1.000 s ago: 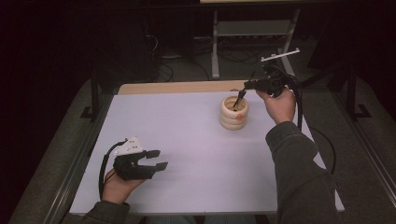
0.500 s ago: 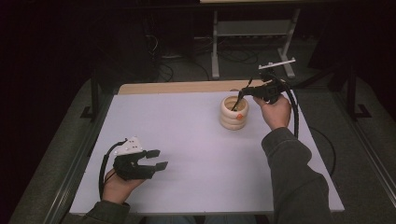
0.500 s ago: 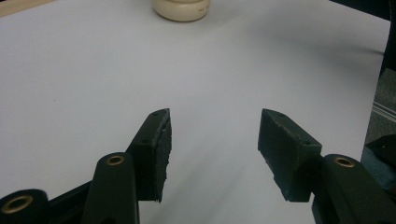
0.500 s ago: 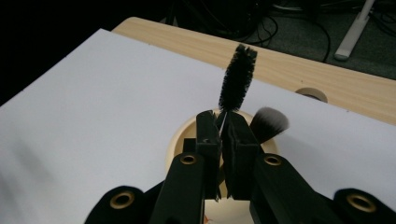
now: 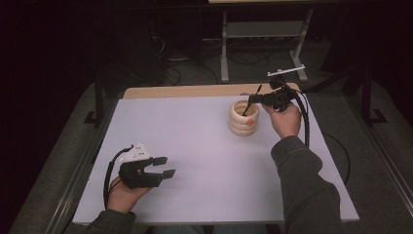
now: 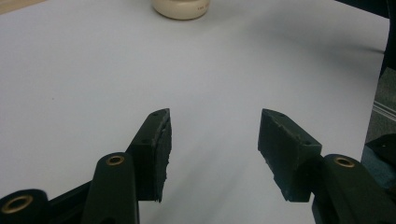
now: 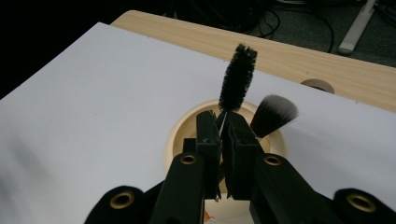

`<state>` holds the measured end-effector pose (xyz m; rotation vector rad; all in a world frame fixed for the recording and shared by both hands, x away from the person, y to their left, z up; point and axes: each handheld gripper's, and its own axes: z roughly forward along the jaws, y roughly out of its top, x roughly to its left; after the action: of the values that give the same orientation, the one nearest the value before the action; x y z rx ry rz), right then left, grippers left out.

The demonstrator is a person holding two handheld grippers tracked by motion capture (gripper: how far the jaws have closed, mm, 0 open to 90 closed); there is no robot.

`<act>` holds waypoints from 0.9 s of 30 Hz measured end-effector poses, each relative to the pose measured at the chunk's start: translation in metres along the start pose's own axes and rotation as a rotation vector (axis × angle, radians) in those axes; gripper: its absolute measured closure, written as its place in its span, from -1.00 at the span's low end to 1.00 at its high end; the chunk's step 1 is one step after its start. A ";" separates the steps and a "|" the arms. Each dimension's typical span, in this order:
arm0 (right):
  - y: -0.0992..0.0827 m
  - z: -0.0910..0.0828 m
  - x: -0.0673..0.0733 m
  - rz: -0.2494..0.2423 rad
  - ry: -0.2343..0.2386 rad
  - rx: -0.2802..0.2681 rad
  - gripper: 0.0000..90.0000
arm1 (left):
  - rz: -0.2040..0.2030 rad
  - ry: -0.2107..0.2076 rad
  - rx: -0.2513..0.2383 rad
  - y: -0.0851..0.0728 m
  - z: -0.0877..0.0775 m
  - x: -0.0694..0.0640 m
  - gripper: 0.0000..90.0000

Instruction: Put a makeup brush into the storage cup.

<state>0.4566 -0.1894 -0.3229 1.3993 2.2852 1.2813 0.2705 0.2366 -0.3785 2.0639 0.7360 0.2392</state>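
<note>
A cream ribbed cup [image 5: 243, 119] with an orange mark stands on the white table sheet [image 5: 195, 146] at the back right. Just above its rim, my right gripper [image 5: 251, 100] is shut on the thin stem of a black bristle brush [image 7: 238, 77], whose bristle head points up past the jaw tips. A soft makeup brush [image 7: 273, 114] with pale-tipped bristles leans inside the cup [image 7: 187, 128]. Near the front left, my left gripper [image 5: 163, 166] rests low over the sheet, open and holding nothing [image 6: 215, 140]. The cup's base [image 6: 181, 7] appears far ahead of it.
A bare wooden table edge [image 5: 195, 91] runs along the back beyond the sheet. Metal stand legs [image 5: 265, 34] and cables lie on the dark floor behind. The person's right sleeve [image 5: 302, 185] crosses the right side of the sheet.
The right gripper has sunk slightly over the cup, still holding the bristle brush. The left gripper has stayed in place and open.
</note>
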 end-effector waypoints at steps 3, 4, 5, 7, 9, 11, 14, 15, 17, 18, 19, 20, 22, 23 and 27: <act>-0.001 0.002 0.000 0.000 0.002 0.007 0.88 | 0.000 0.000 0.000 0.000 0.000 0.000 -0.02; -0.002 0.003 0.000 0.000 0.003 0.014 0.88 | -0.003 -0.002 -0.001 0.000 0.000 0.000 -0.02; -0.002 0.005 0.000 -0.001 0.002 0.015 0.88 | -0.002 -0.001 0.000 0.000 0.000 0.001 -0.02; -0.003 0.007 0.001 -0.002 0.002 0.021 0.88 | -0.005 -0.002 0.000 -0.001 0.001 0.001 -0.02; -0.003 0.008 0.001 0.004 0.003 0.031 0.88 | -0.008 -0.002 0.000 -0.002 0.000 0.002 -0.02; -0.004 0.011 0.001 0.001 -0.001 0.041 0.88 | -0.007 -0.002 0.000 -0.002 0.000 0.002 -0.02; -0.006 0.012 0.000 -0.004 -0.001 0.039 0.88 | -0.007 -0.003 -0.001 -0.001 0.001 0.002 -0.02; -0.006 0.012 0.000 -0.003 0.000 0.037 0.87 | -0.008 -0.004 0.000 -0.001 0.001 0.002 -0.02; -0.007 0.013 0.000 0.000 -0.001 0.053 0.86 | -0.009 -0.004 0.001 -0.002 0.001 0.002 -0.02; -0.007 0.014 0.001 0.000 -0.006 0.058 0.86 | -0.009 -0.001 0.000 -0.002 0.001 0.002 -0.02; -0.008 0.014 0.000 -0.001 -0.004 0.056 0.86 | -0.007 -0.001 -0.004 -0.002 0.001 0.003 -0.02; -0.008 0.014 0.001 -0.001 0.001 0.059 0.85 | -0.008 0.000 -0.005 -0.002 0.001 0.003 -0.02; -0.008 0.013 0.001 -0.011 -0.002 0.065 0.84 | -0.012 0.005 -0.010 -0.002 0.000 0.003 -0.02; -0.009 0.013 0.001 -0.012 -0.004 0.067 0.80 | -0.015 0.004 -0.011 -0.002 0.000 0.004 -0.02; -0.012 0.011 -0.001 -0.010 -0.012 0.069 0.62 | -0.015 0.011 -0.012 -0.003 -0.001 0.004 -0.02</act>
<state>0.4555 -0.1865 -0.3392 1.4118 2.3466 1.1984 0.2724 0.2408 -0.3805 2.0465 0.7544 0.2461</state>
